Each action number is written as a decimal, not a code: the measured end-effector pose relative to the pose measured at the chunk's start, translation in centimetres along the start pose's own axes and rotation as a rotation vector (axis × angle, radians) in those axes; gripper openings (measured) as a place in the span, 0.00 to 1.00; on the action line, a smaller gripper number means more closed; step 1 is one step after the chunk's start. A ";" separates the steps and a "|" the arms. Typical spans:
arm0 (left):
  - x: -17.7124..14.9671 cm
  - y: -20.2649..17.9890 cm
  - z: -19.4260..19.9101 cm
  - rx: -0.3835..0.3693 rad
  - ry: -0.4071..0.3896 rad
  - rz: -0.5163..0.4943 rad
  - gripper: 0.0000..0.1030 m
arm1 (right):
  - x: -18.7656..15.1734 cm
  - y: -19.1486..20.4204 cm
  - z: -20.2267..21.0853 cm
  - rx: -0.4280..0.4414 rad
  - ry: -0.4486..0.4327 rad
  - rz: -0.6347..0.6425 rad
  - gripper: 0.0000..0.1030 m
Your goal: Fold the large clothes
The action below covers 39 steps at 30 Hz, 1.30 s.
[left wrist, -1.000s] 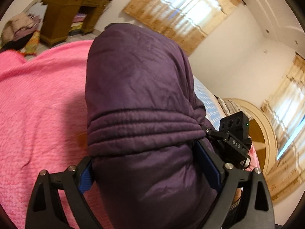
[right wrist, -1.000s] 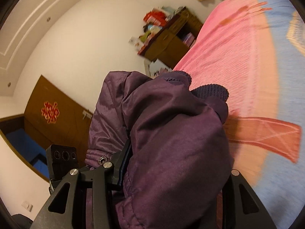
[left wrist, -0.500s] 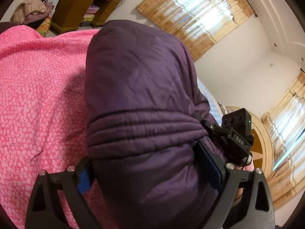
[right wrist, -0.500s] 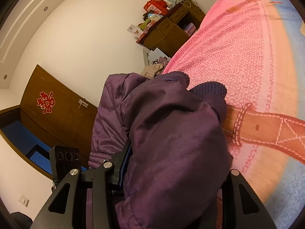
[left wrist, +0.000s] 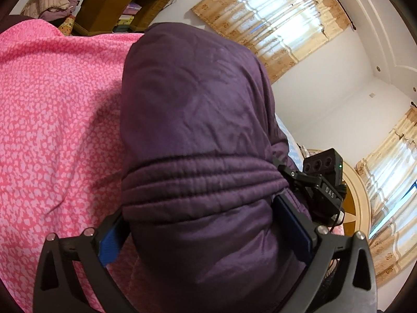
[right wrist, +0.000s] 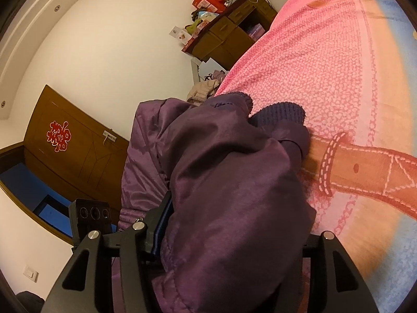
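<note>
Both grippers carry one bulky purple padded jacket low over the bed's pink blanket. Left gripper: thick quilted roll fills the gap, jaws opening, blue pads still against the fabric either side. Right gripper: another bunch of the same jacket wedged between its jaws, also opening; ribbed cuff pokes out ahead, just above the blanket's belt print.

Step in hand, by my reading: laying the gathered jacket down on the bed and letting it go, likely at the end of a fold.

Next move calls for backing both grippers clear without dragging the padding, then pressing or regripping an edge. The puffy fill may spring the fold open.

Wooden cabinet against the far wall.
</note>
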<state>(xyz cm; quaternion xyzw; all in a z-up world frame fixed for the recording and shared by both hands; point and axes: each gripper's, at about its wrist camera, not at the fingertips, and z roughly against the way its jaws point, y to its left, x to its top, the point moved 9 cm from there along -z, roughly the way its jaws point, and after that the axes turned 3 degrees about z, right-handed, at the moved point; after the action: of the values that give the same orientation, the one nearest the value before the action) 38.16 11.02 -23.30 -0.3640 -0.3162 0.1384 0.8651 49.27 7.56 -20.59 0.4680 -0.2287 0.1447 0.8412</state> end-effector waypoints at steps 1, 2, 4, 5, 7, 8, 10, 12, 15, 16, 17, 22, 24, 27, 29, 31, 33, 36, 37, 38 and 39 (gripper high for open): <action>0.1 0.5 0.2 -0.004 0.002 0.007 1.00 | 0.0 -0.1 -0.1 -0.001 0.003 -0.002 0.58; 0.0 0.5 0.3 -0.005 0.003 0.014 1.00 | 0.1 -0.2 -0.3 -0.002 0.006 -0.003 0.60; -0.3 0.6 0.8 -0.006 0.009 0.032 1.00 | 0.1 -0.3 -0.5 -0.002 0.010 -0.008 0.63; -0.5 0.6 1.1 -0.006 0.014 0.041 1.00 | 0.2 -0.5 -0.5 -0.004 0.011 -0.014 0.65; -0.9 0.6 2.2 0.004 0.012 0.047 1.00 | 0.3 -0.6 -0.4 -0.006 0.008 -0.021 0.67; -1.0 0.6 2.7 0.019 0.004 0.040 1.00 | 0.3 -0.6 -0.2 -0.010 0.005 -0.023 0.70; -1.3 0.6 4.2 0.052 -0.023 0.017 1.00 | 0.2 -0.5 0.4 -0.017 -0.009 -0.033 0.73; -1.8 0.4 5.9 0.097 -0.054 -0.029 1.00 | 0.1 -0.5 1.4 -0.014 -0.027 -0.051 0.76; -2.4 -0.3 7.8 0.143 -0.091 -0.099 1.00 | -0.2 -0.7 3.4 -0.030 -0.063 -0.063 0.77; -2.7 -0.6 8.5 0.162 -0.107 -0.128 1.00 | -0.2 -0.7 4.1 -0.042 -0.078 -0.061 0.77; -3.0 -0.8 9.0 0.179 -0.116 -0.150 1.00 | -0.3 -0.8 4.9 -0.055 -0.093 -0.059 0.77; -4.3 -1.5 11.0 0.235 -0.149 -0.226 1.00 | -0.9 -0.6 8.4 -0.168 -0.158 -0.038 0.77; -4.6 -2.3 12.0 0.271 -0.177 -0.266 1.00 | -1.4 -0.3 9.9 -0.254 -0.178 -0.021 0.77; -4.5 -4.3 13.2 0.376 -0.238 -0.361 1.00 | -2.4 1.6 12.8 -0.373 -0.228 0.019 0.77; -4.3 -5.7 14.3 0.443 -0.283 -0.415 1.00 | -3.3 3.5 14.7 -0.434 -0.259 0.066 0.77; -4.4 -6.5 15.6 0.505 -0.325 -0.456 1.00 | -4.2 6.0 16.4 -0.491 -0.297 0.121 0.77; -4.4 -7.4 16.5 0.531 -0.358 -0.480 1.00 | -5.2 9.3 17.8 -0.529 -0.346 0.190 0.78; -4.4 -9.3 17.5 0.517 -0.400 -0.505 1.00 | -6.8 13.8 19.7 -0.552 -0.407 0.295 0.79; -4.4 -9.8 17.7 0.503 -0.404 -0.510 1.00 | -7.3 15.3 20.2 -0.562 -0.428 0.336 0.81; -4.4 -10.2 18.0 0.496 -0.410 -0.515 1.00 | -7.6 16.2 20.6 -0.568 -0.438 0.361 0.81; -4.6 -10.4 18.3 0.494 -0.415 -0.519 1.00 | -7.8 17.1 20.9 -0.576 -0.448 0.388 0.82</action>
<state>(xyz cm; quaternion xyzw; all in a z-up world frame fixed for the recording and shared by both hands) 22.91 11.51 -8.07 -0.0179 -0.5223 0.0579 0.8506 29.55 -1.62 -2.75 0.1817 -0.5213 0.1251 0.8244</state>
